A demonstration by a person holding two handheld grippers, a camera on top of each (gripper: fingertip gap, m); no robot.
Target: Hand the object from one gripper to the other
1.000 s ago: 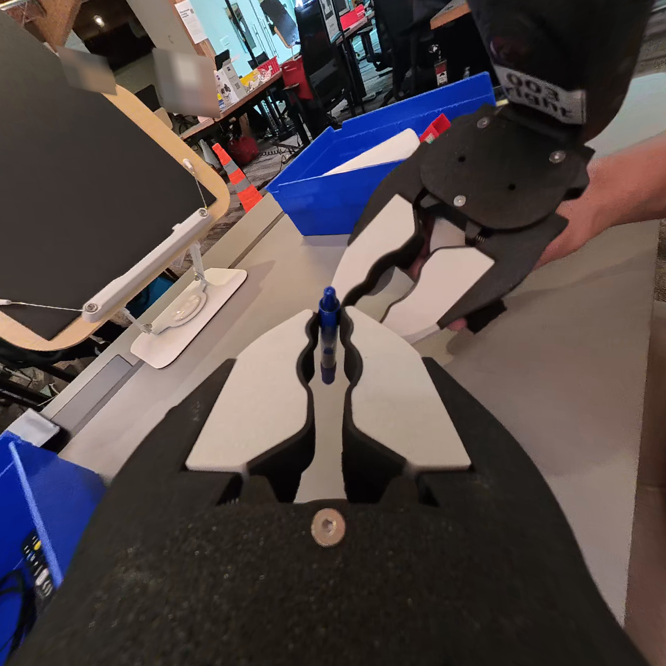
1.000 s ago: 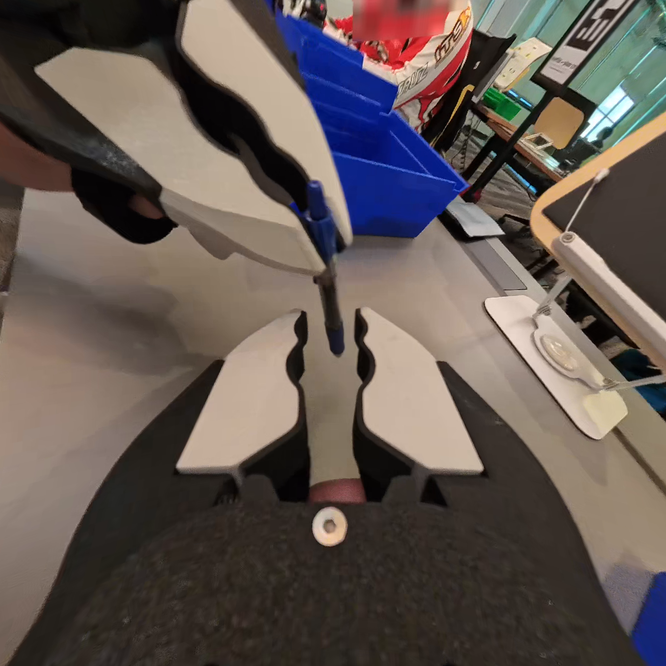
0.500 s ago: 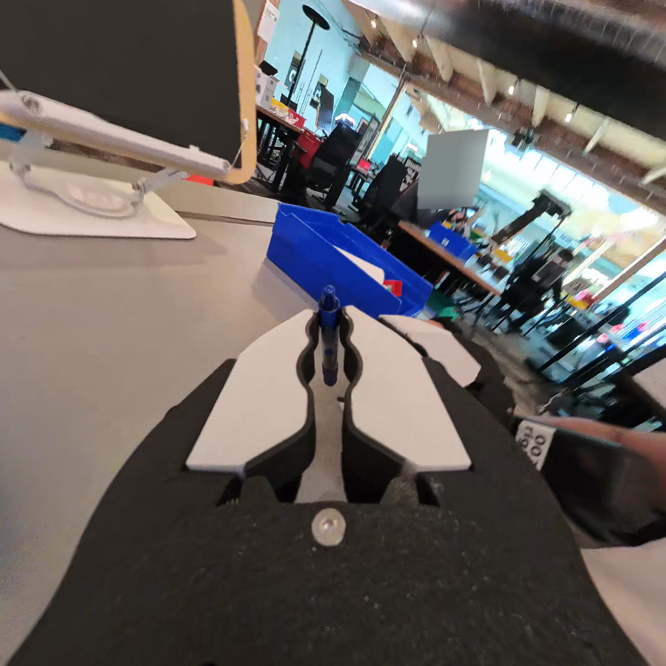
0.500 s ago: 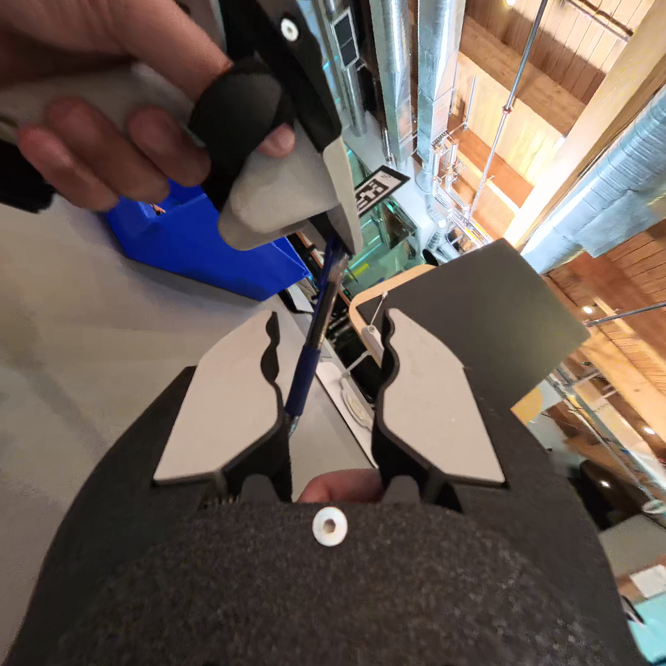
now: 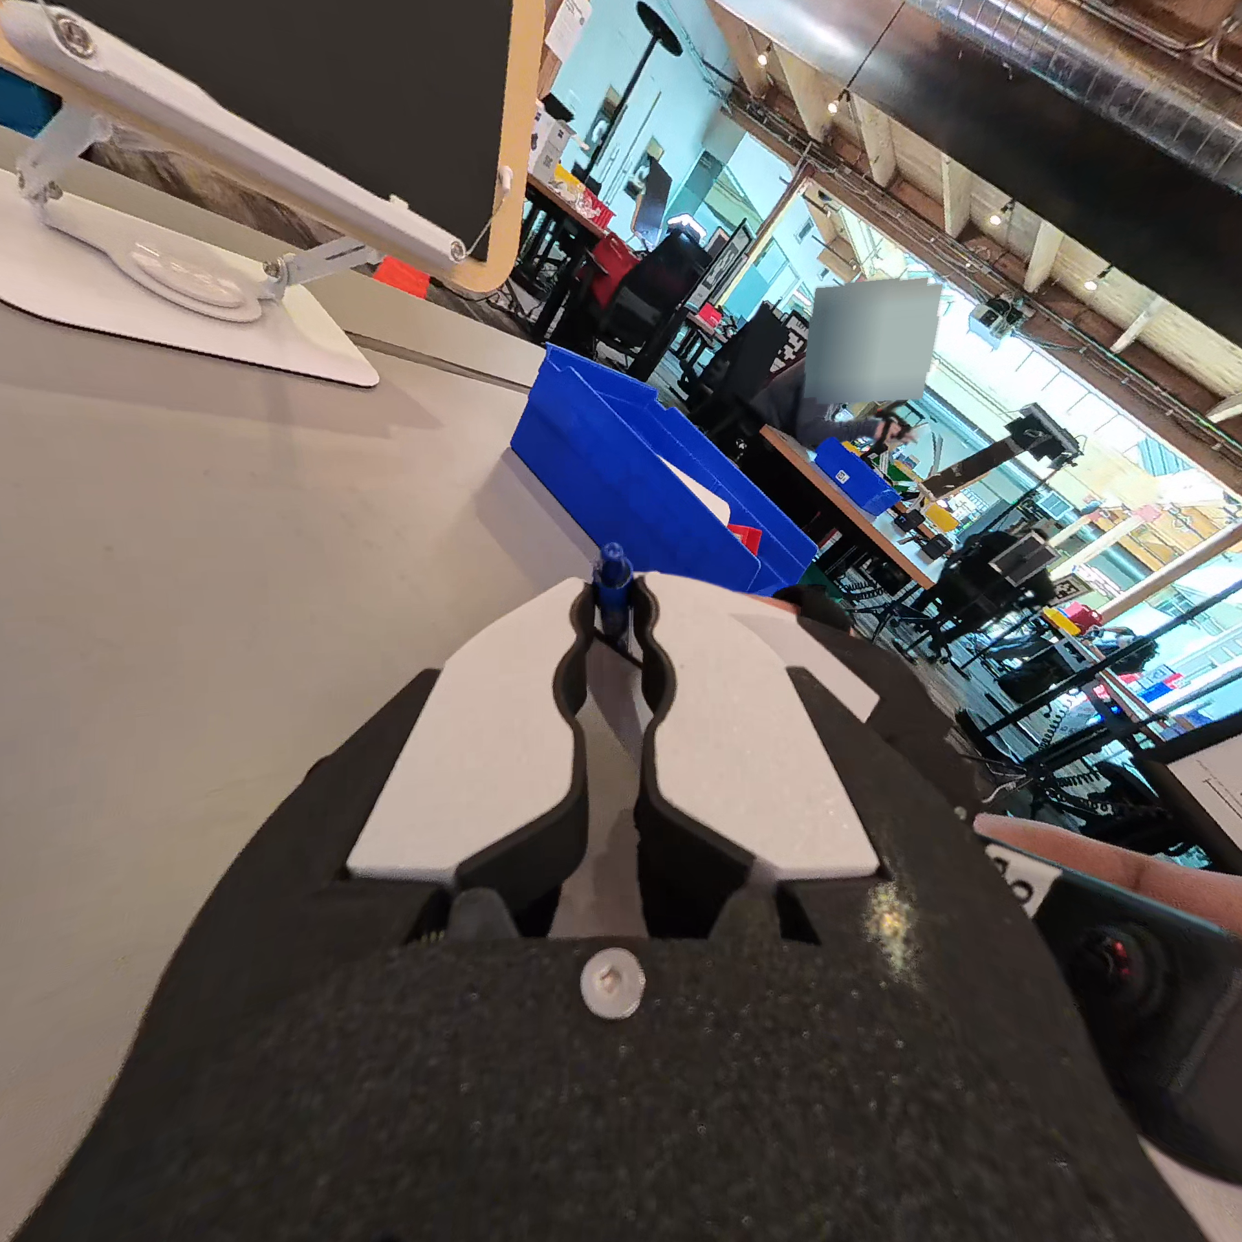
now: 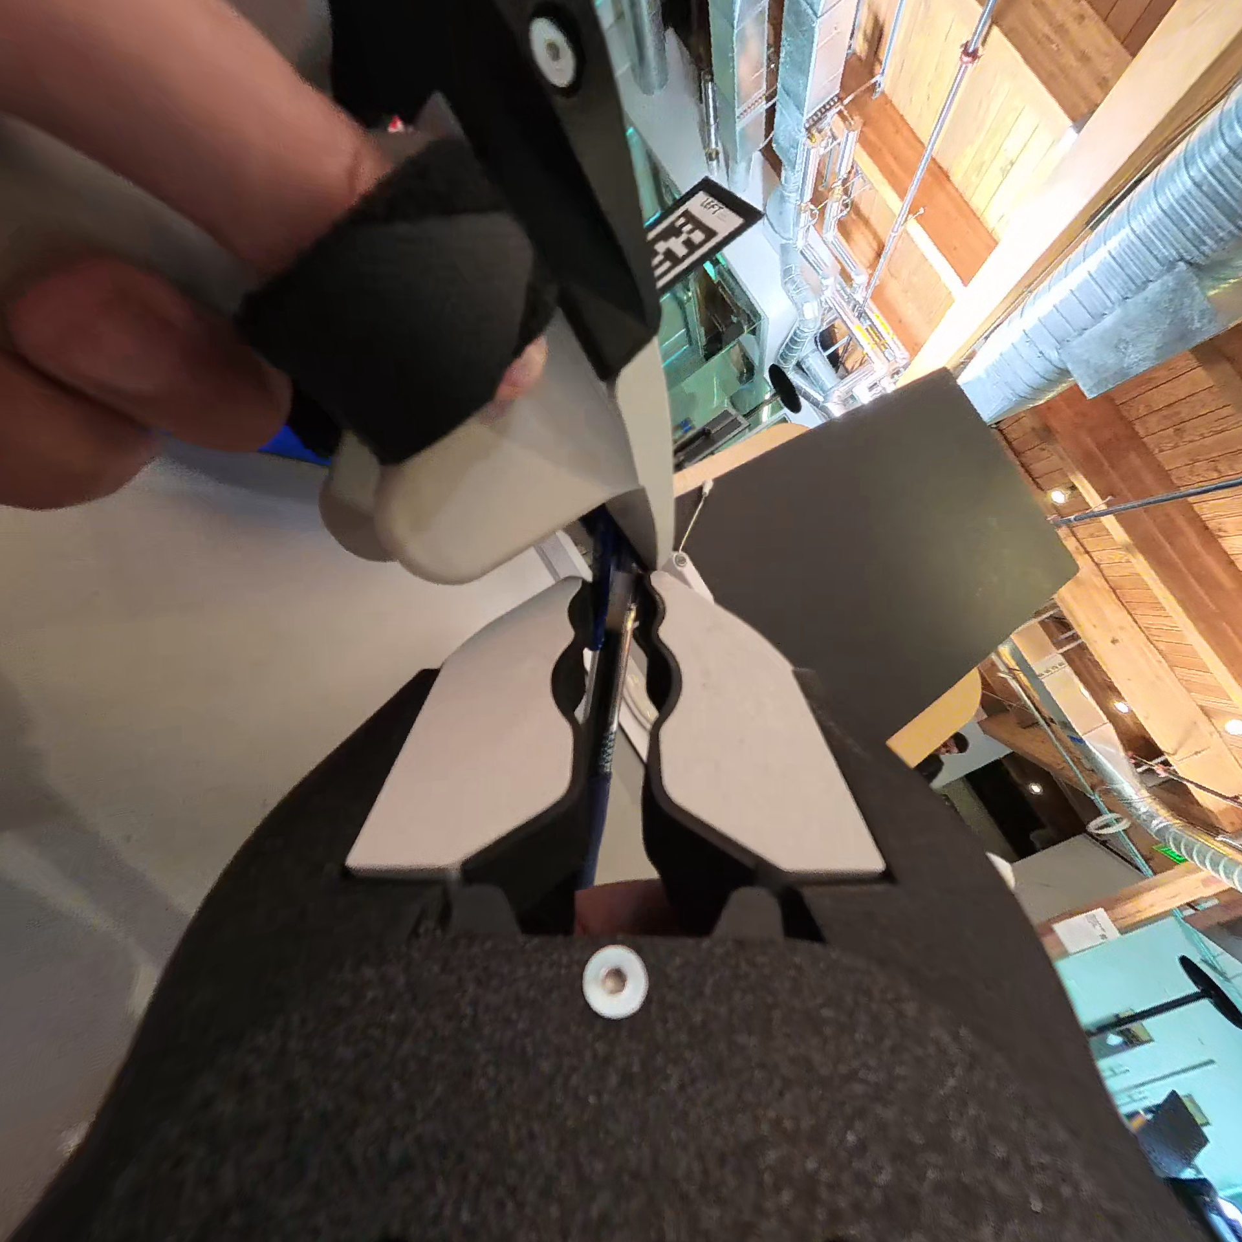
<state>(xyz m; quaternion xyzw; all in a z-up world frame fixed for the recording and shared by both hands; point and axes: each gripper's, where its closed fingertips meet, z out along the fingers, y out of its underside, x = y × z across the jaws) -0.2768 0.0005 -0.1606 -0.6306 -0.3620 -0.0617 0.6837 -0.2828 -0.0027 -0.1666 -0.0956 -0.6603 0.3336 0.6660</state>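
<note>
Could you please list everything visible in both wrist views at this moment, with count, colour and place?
Blue plastic pen: one, blue with a dark barrel, between the fingers of both grippers.
Blue plastic bin: one, blue, on the table beyond the left gripper, holding a white sheet and something red.
Black board with tan wooden edge on a white stand: one, at the table's far left.
Grey table: one, grey, beneath everything.
Person at a far desk: one, background, head blurred.
Left gripper: one, black with grey fingers, shut on the pen's upper end.
Right gripper: one, black and grey, jaws closed around the pen's barrel.
Hand: one, holding the left gripper.
</note>
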